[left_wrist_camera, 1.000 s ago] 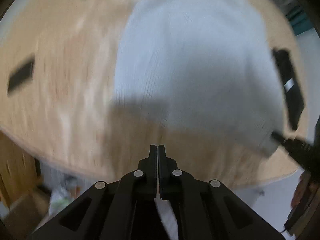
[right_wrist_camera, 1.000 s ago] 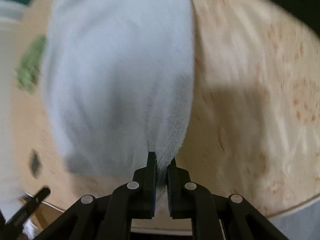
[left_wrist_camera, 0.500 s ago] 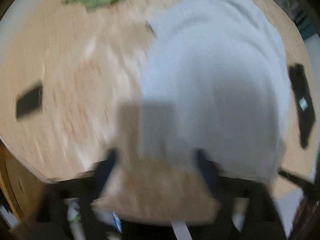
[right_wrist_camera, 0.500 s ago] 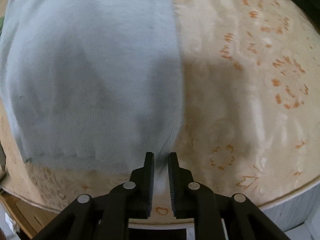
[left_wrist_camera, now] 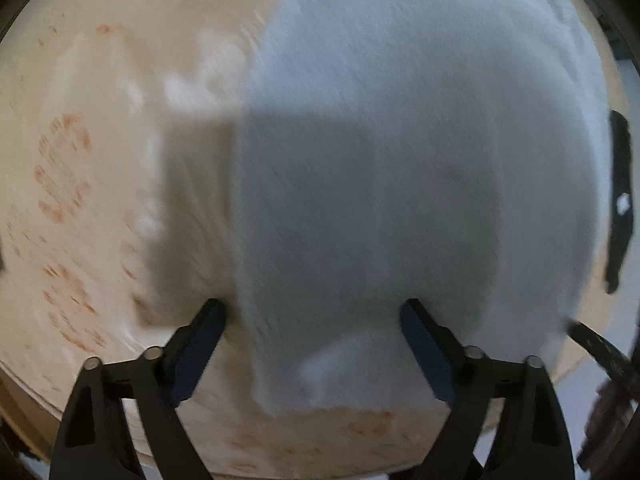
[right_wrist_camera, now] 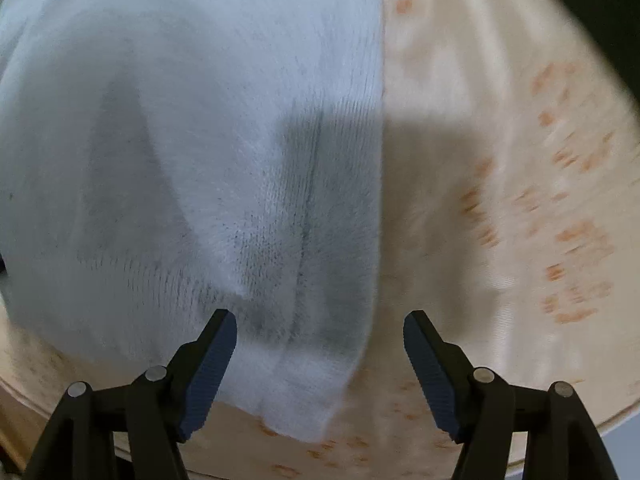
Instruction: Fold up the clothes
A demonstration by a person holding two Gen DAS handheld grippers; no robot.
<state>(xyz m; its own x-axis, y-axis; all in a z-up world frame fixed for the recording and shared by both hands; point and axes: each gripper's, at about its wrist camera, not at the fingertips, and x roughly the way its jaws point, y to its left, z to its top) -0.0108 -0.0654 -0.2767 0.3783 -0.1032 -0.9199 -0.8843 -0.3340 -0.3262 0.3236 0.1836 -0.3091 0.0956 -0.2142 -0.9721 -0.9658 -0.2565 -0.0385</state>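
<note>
The left gripper (left_wrist_camera: 312,312) has its fingers (left_wrist_camera: 200,344) spread wide apart; its jaws have just been narrowing a little from a wider spread, and nothing is pinched between them. The near corner of the pale blue garment (left_wrist_camera: 400,160) lies flat on the table (left_wrist_camera: 80,160) in the gap between the two fingers, its left edge running close by the left finger and its hem ending just short of the table's rim. Whether the pads brush the cloth cannot be told through the blur.

The right gripper (right_wrist_camera: 320,320) also stands with its fingers (right_wrist_camera: 208,364) well apart; its jaws have just been opening, and they clamp nothing. The other near corner of the garment (right_wrist_camera: 180,140) lies between them, nearer the left finger, while the right finger hangs over bare tablecloth (right_wrist_camera: 500,200). The cloth's right edge runs straight up the middle of that view.

A dark flat object (left_wrist_camera: 620,200) lies beside the garment at the right of the left view.
</note>
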